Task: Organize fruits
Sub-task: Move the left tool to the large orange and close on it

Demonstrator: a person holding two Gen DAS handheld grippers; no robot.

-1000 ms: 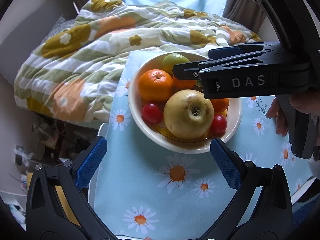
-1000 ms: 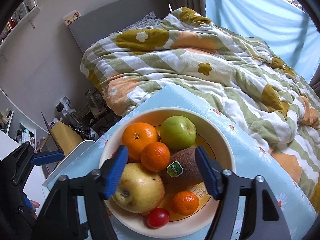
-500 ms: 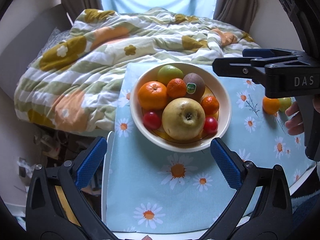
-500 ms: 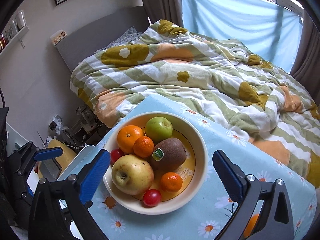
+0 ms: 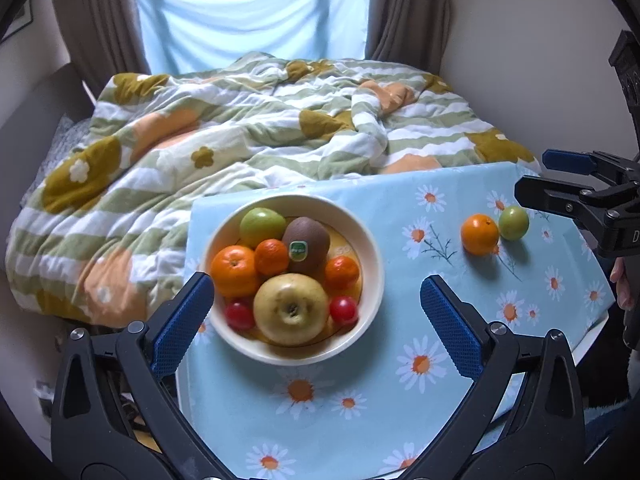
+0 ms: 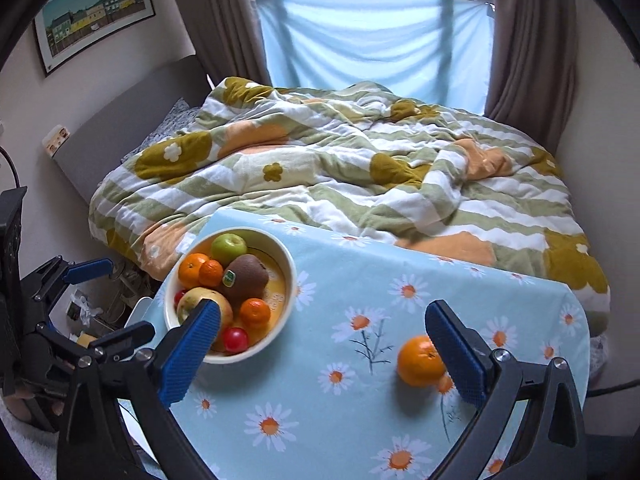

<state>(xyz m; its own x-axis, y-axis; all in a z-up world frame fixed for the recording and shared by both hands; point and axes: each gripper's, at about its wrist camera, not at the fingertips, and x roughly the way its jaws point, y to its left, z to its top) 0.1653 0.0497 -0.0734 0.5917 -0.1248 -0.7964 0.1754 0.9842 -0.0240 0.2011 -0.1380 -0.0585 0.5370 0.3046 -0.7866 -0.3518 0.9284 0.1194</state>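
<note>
Fruit mostly sits in the bowl [image 5: 370, 240] at centre frame; an orange [image 5: 479, 234] and green fruit [image 5: 513, 222] wait on the counter [image 5: 360, 400], right. Left tool [image 5: 318, 316] and right tool [image 6: 324, 344] gape wide, empty

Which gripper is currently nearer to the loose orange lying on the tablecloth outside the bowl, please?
Right. The right gripper hangs open over the orange, which sits beside its right-hand pad. The left gripper frames the bowl, well off to the side.

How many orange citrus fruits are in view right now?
4. Three sit in the bowl: a large one at its left, a small one in the middle, a small one at the right. One lies on the tablecloth. Others may be buried.
</note>
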